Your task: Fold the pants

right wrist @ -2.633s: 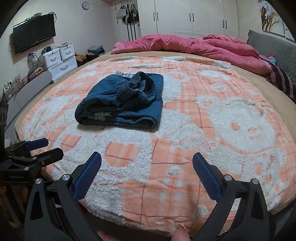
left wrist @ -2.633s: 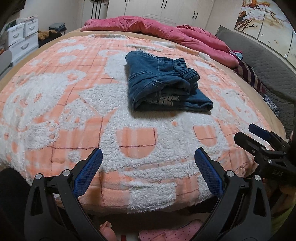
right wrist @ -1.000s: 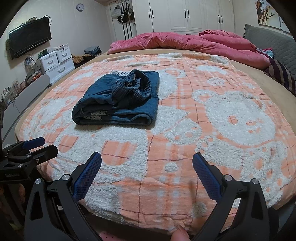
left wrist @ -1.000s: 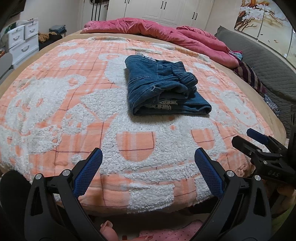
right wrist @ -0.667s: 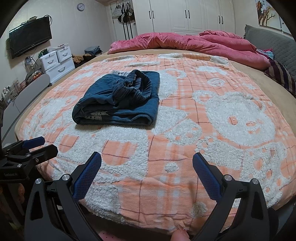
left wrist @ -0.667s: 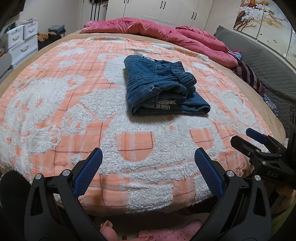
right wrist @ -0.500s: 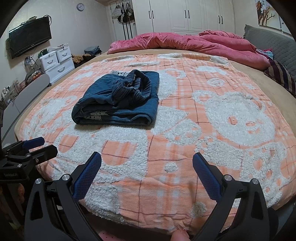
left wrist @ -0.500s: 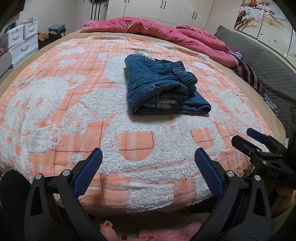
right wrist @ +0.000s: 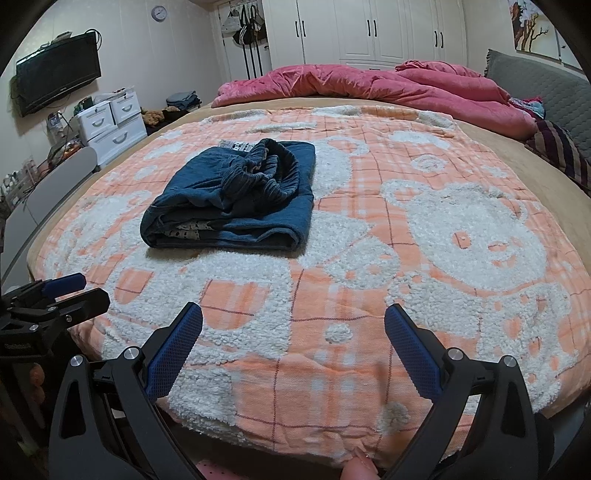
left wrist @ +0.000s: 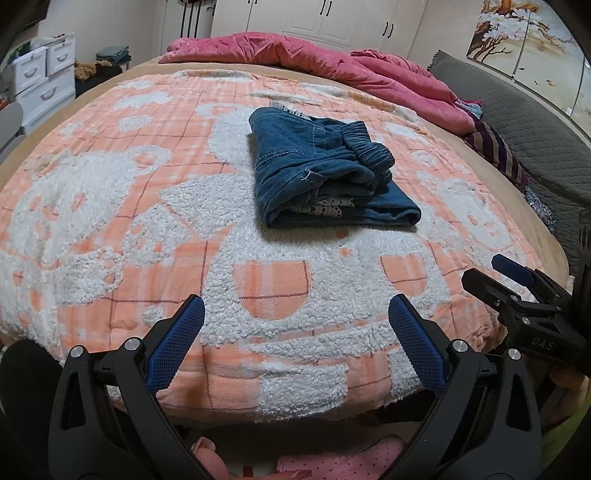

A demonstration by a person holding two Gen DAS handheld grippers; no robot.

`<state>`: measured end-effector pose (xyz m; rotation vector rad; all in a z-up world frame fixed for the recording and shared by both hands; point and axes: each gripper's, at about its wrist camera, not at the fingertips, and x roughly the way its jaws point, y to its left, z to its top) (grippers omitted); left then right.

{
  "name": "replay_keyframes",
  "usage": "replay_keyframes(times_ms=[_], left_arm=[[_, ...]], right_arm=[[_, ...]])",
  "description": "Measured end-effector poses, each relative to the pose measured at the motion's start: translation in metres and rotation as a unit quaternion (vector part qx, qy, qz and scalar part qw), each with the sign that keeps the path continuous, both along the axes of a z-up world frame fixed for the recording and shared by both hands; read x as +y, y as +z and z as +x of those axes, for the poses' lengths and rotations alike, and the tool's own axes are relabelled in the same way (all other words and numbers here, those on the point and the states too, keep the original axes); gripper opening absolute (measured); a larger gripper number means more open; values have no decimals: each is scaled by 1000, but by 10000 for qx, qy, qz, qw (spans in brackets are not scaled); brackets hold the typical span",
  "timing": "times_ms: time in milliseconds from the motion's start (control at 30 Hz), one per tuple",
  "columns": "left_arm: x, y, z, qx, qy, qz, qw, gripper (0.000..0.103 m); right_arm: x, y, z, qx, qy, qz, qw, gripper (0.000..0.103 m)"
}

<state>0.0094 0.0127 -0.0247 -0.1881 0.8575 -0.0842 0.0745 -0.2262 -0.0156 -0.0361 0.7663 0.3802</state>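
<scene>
The blue denim pants (left wrist: pixel 325 170) lie folded in a thick bundle on the orange and white fleece blanket (left wrist: pixel 147 221), with the elastic waistband on top; they also show in the right wrist view (right wrist: pixel 236 195). My left gripper (left wrist: pixel 295 343) is open and empty near the front edge of the bed, well short of the pants. My right gripper (right wrist: pixel 293 343) is open and empty, also at the front edge. Each gripper shows at the edge of the other's view, the right one (left wrist: pixel 517 291) and the left one (right wrist: pixel 55 295).
A pink duvet (right wrist: pixel 369 85) is heaped at the far end of the bed. A grey headboard cushion (left wrist: pixel 535 122) runs along the right. White drawers (right wrist: pixel 110 122) and a wall TV (right wrist: pixel 55 85) stand at the left. White wardrobes (right wrist: pixel 369 29) line the back wall.
Both grippers stay open at the bed's front edge. The views have shifted only slightly; the pants have not moved.
</scene>
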Motion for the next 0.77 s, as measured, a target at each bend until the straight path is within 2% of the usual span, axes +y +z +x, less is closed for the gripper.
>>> replay_keyframes(times_ms=[167,333,400,500,633,767], left_arm=[[7,1,1,-9,118,50,9999,94],[40,15,0,-382,681,-445,9960,93],[54,26,-2,-664,934,-382,9927,93],[79,36,7,-797,1227,-271,9889,94],[132,31,49,-153,1788,224,9835,94],[191,13,99,321,2132,629,9745,94]], right_arm=[[-2,-2,3,44,-76,-40,10000,99],[-7,-7,10,128,-199,-82,9997,99],[-13,-9,17,138,-329,-164,9992,99],[-35,-8,36,178,-616,-166,9978,99],[-87,-3,75,200,-1355,-303,9901,99],[-162,-2,135,308,-2303,-613,9707,99]])
